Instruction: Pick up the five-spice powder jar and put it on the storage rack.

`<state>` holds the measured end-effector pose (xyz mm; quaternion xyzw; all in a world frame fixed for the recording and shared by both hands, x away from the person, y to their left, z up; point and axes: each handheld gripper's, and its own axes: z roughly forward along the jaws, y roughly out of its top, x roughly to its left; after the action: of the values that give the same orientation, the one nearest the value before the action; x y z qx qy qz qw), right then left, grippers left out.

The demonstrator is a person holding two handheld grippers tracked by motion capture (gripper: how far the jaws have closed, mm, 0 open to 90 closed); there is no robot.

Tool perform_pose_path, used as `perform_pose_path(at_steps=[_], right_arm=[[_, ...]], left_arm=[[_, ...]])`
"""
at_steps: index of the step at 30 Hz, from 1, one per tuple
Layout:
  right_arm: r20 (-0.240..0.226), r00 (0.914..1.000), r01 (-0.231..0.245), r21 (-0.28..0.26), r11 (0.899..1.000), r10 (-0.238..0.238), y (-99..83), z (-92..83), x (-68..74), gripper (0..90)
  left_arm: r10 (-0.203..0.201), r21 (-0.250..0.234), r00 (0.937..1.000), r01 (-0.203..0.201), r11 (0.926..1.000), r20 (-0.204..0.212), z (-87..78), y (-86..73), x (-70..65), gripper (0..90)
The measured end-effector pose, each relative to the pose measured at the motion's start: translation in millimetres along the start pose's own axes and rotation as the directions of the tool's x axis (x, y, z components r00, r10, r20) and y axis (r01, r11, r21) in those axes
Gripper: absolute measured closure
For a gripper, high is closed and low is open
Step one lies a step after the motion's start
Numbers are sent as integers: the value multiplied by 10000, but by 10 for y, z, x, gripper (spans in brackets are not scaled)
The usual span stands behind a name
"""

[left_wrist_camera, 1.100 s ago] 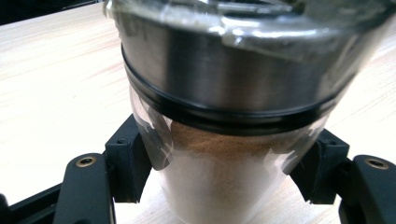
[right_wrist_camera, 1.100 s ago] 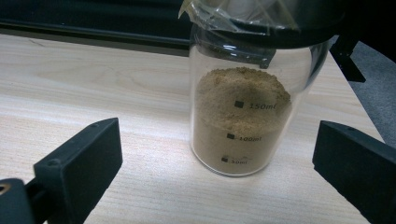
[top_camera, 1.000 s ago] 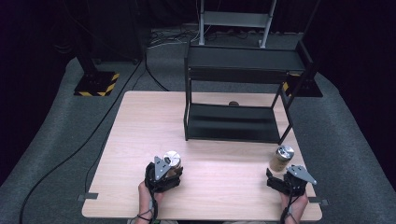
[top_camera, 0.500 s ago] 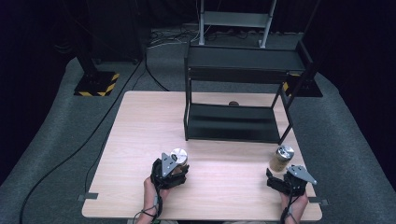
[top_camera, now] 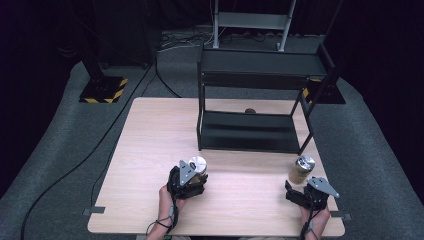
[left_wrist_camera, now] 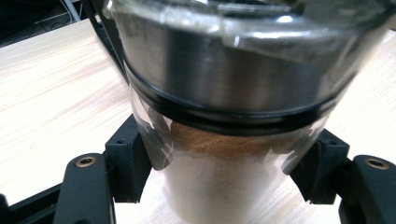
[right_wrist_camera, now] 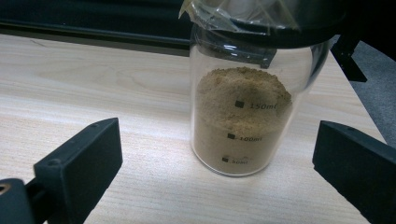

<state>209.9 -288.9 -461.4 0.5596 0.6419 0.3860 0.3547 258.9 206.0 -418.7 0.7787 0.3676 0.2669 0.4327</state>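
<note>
A glass jar (top_camera: 196,165) with a metal lid, part full of brown powder, is at the front left of the wooden table (top_camera: 150,130). My left gripper (top_camera: 189,180) is shut on it. In the left gripper view both black pads (left_wrist_camera: 128,158) press the jar's (left_wrist_camera: 224,140) glass sides below the lid; I cannot tell if its base touches the table. A second powder jar (top_camera: 301,170) stands upright at the front right. My right gripper (top_camera: 306,194) is just behind it and open. In the right gripper view the jar (right_wrist_camera: 243,116) stands ahead of the right gripper (right_wrist_camera: 217,140), untouched.
A black two-level shelf rack (top_camera: 255,100) stands at the back middle of the table, its lower shelf bare. A small dark object (top_camera: 249,111) lies behind it. The table's front edge (top_camera: 215,234) is close to both hands. A cable (top_camera: 75,170) runs over the grey floor at the left.
My left gripper has carried its jar a little to the right and away from the front edge. The right gripper and its jar have stayed put.
</note>
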Motion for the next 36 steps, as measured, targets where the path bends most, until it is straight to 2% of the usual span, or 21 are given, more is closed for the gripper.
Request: perform_pose_path(at_steps=[22,36], right_arm=[[-14,10000,-5,-32,10000,5,-6,-3,-2,3],[-15,10000,-8,-51,10000,8,-9,-5,-3,3]], left_arm=[[289,57,9988,-291,9996,395,169,180,33,314],[244,13,9980,-245,9997,584,247,279,85,314]])
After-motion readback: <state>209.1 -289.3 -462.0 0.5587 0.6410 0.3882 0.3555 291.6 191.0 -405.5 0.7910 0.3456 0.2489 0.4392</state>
